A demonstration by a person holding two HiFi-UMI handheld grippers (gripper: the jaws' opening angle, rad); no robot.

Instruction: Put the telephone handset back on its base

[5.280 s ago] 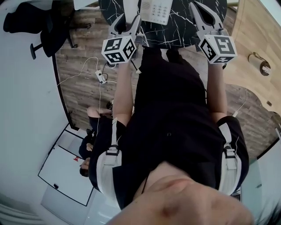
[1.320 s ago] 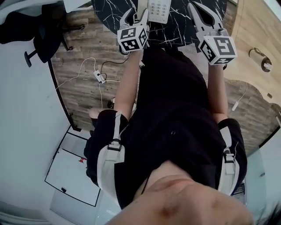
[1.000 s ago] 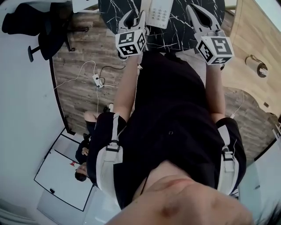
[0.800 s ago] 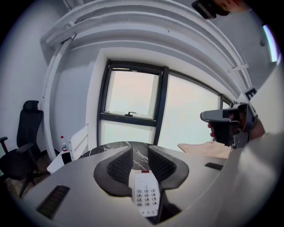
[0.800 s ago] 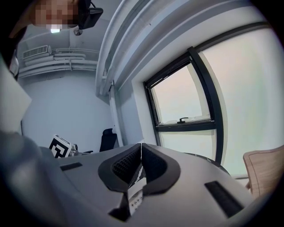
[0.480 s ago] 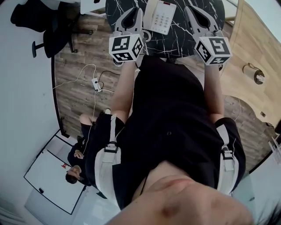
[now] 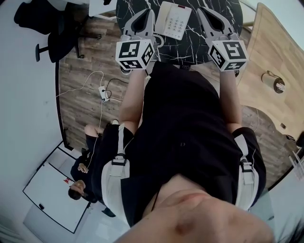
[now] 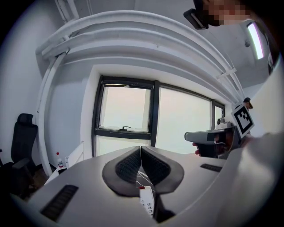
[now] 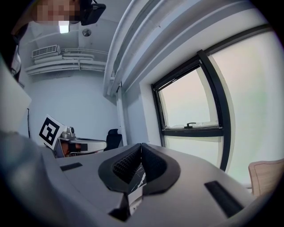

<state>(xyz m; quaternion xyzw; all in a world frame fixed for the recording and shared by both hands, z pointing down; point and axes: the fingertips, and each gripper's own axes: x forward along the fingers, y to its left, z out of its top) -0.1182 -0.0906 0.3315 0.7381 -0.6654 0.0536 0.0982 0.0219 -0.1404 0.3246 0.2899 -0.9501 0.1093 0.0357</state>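
A white telephone with a keypad sits on the black marble table. A long white part along its left side looks like the handset lying on the base. My left gripper hovers just left of the phone. Its jaws have just been closing and now meet with nothing between them. My right gripper hangs to the phone's right, shut and empty. Below the jaws, each gripper view shows a sliver of the telephone.
A black office chair stands left of the table on the wooden floor. A cable and power strip lie on that floor. A light wooden surface is at the right. Another person is below left. A large window lies ahead.
My left gripper has lifted away from the telephone's left side and its jaws have shut. The right gripper has stayed about where it was. The head view has shifted slightly.
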